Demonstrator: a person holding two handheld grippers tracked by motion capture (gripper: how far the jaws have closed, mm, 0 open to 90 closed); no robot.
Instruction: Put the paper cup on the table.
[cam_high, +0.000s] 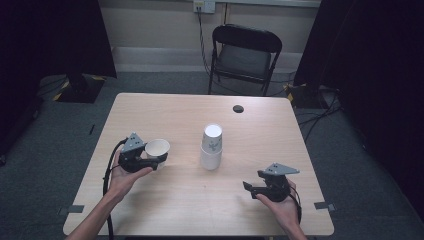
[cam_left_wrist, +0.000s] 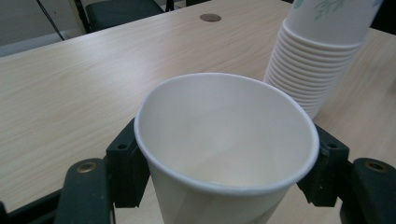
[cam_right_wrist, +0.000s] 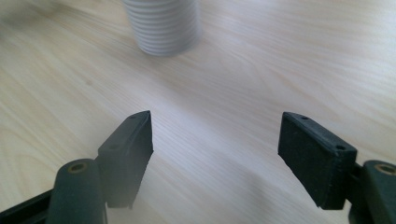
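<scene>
The left gripper (cam_high: 161, 159) is clamping a white paper cup (cam_high: 157, 148), 1 jaw on each side of the wall just under the rim. The cup is standing upright, mouth up, and looking empty inside in the left gripper view (cam_left_wrist: 226, 154). It is sitting over the left part of the desk (cam_high: 165, 200), though whether its base is resting on the wood or hanging just above it is hard to tell.

A stack (cam_high: 211, 147) of paper cups is standing mouth down near the middle of the desk, near the held cup and apart from it. In the left gripper view the stack (cam_left_wrist: 310, 70) is showing its many rims and a green leaf print on the top cup.

The right gripper (cam_high: 248, 187) is hovering over the right front part of the desk, well apart from the stack, with its jaws spread wide and nothing but bare wood between them in the right gripper view (cam_right_wrist: 215, 149). The stack (cam_right_wrist: 161, 25) is lying ahead of it, slightly blurred.

A small dark round spot (cam_high: 238, 108) is sitting near the far edge. A black chair (cam_high: 244, 57) is standing behind the desk.
</scene>
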